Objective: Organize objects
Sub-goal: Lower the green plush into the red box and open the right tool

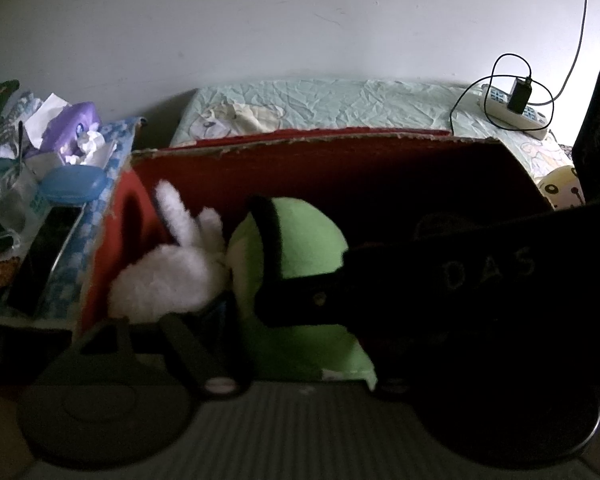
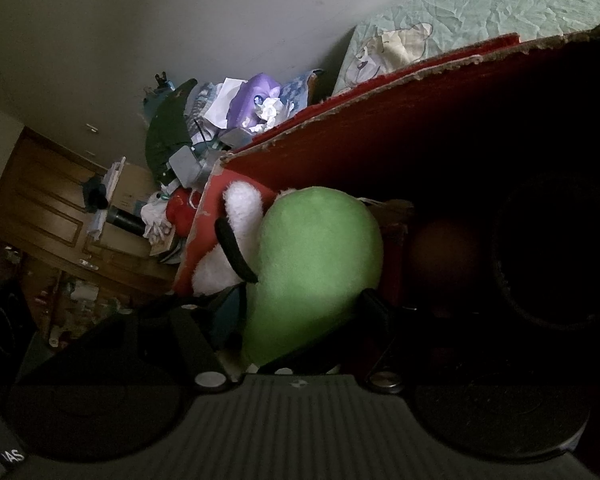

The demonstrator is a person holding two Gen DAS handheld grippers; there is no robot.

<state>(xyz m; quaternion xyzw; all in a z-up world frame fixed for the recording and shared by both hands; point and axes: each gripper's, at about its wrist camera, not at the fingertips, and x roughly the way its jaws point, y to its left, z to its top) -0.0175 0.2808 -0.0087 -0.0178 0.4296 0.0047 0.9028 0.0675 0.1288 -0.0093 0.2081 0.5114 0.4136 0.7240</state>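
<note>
Currently, a red cardboard box (image 1: pixel 332 168) with a ragged torn upper rim sits on the bed, against the pale green sheet (image 1: pixel 340 104). Inside, at its left end, lie two soft toys: a white fluffy plush (image 1: pixel 168 276) pressed against the left wall, and a green plush (image 2: pixel 320 256) just beside it, touching. The box's right half is in deep shadow; a brownish round object (image 2: pixel 444 260) shows there, its nature unclear.

The green plush is smooth, rounded and bright lime, with a thin black curved strip (image 2: pixel 236 252) across it. Its long axis runs from the near wall up toward the far wall, bulbous end uppermost.

The right tool (image 2: pixel 300 344) has its fingers set one to each side of the green plush's lower part, apparently gripping it. The left tool (image 1: pixel 292 344) is also at the green plush; its right side is hidden behind the other device, so its opening cannot be told.

A power strip (image 1: pixel 516 110) with a black charger lies at the bed's far right corner.
</note>
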